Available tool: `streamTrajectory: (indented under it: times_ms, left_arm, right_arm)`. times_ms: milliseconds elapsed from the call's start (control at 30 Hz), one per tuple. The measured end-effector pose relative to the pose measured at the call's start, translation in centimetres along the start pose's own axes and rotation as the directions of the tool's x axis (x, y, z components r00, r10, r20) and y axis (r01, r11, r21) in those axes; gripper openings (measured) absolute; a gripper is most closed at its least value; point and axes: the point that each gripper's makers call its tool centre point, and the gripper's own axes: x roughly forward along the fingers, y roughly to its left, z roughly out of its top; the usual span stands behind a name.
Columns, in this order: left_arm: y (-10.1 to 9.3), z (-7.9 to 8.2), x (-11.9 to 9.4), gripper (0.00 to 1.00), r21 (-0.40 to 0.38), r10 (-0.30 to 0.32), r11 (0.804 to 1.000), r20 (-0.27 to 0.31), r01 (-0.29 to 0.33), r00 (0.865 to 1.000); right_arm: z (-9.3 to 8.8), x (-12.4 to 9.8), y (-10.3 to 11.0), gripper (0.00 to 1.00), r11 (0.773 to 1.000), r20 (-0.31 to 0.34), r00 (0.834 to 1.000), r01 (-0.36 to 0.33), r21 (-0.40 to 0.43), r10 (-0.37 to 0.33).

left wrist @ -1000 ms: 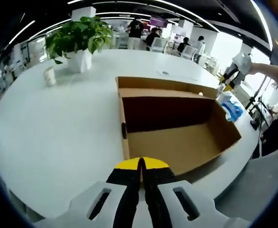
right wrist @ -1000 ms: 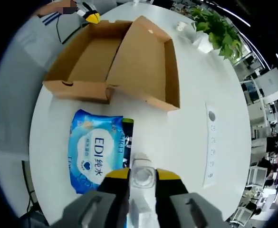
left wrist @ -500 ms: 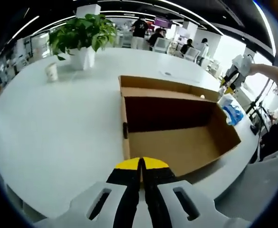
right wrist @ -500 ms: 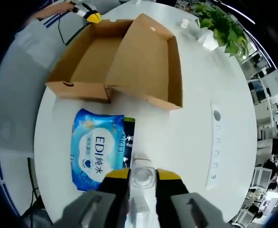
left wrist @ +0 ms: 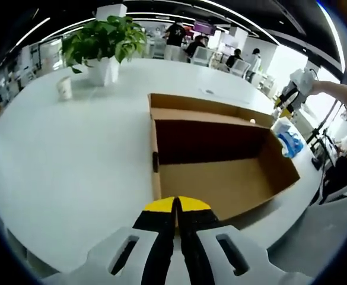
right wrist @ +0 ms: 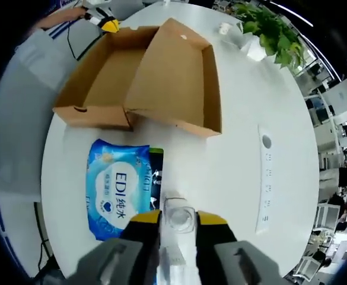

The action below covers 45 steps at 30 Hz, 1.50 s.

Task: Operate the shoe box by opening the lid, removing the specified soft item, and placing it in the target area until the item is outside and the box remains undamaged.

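**Wipes pack lies outside the open shoe box; left jaws pressed together, right jaws hold a clear piece**

In the left gripper view, the left gripper (left wrist: 176, 205) sits low at the near edge of the white table (left wrist: 72, 154), its two yellow-tipped jaws pressed together with nothing between them. Just beyond the tips stands the open cardboard shoe box (left wrist: 220, 178), its inside bare brown card and its lid (left wrist: 203, 107) folded back flat on the far side. A potted plant (left wrist: 105, 44) and a paper cup (left wrist: 63, 89) stand well apart from the box toward the far left of the table. At the far right, the right gripper (left wrist: 289, 98) hangs above the table's edge, with the blue pack just past the box's right end.

In the right gripper view, the right gripper (right wrist: 176, 217) has its jaws narrowly apart and closed on a small clear plastic piece (right wrist: 178, 217), which sits between the yellow tips; what that piece is cannot be told. Just to the left of the jaws lies the blue wet-wipes pack (right wrist: 117, 190), flat on the white table (right wrist: 238, 178), beside the box and touching neither it nor the gripper. A dark strip lies along the pack's right edge. The shoe box (right wrist: 108, 77) is past the pack, lid (right wrist: 173, 77) raised at a slant. A white power strip (right wrist: 265, 178) lies on the table to the right. The left gripper (right wrist: 105, 21) shows at the box's far end.
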Motion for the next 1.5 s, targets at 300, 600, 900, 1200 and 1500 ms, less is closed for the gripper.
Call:
streamTrajectory:
  times_ms: [300,600,900,1200,1500]
  left_arm:
    - [0.1,-0.1,0.0,0.00,-0.001,-0.001,1.000,-0.005,0.001,1.000]
    - [-0.1,-0.1,0.0,0.00,-0.006,0.005,1.000,0.004,-0.005,1.000]
    - [-1.1,-0.5,0.3,0.00,0.006,-0.003,1.000,-0.020,0.003,1.000]
    - [-1.1,-1.1,0.6,0.00,-0.004,-0.012,1.000,-0.046,0.012,0.999]
    - [-1.3,-1.0,0.5,0.00,-0.028,-0.019,0.999,-0.034,0.018,0.999]
  right_arm:
    - [0.5,-0.5,-0.7,0.27,0.999,0.021,0.999,0.033,0.029,-0.034]
    - [1.8,-1.6,-1.4,0.37,0.994,0.071,0.995,0.066,0.091,-0.073]
    - [5.5,-2.9,-2.4,0.38,0.951,0.202,0.974,0.035,0.306,-0.101]
    - [8.7,-2.6,-3.6,0.31,0.834,0.294,0.946,-0.050,0.550,-0.137]
    - [10.4,-0.5,-3.8,0.29,0.692,0.301,0.939,-0.108,0.714,-0.164]
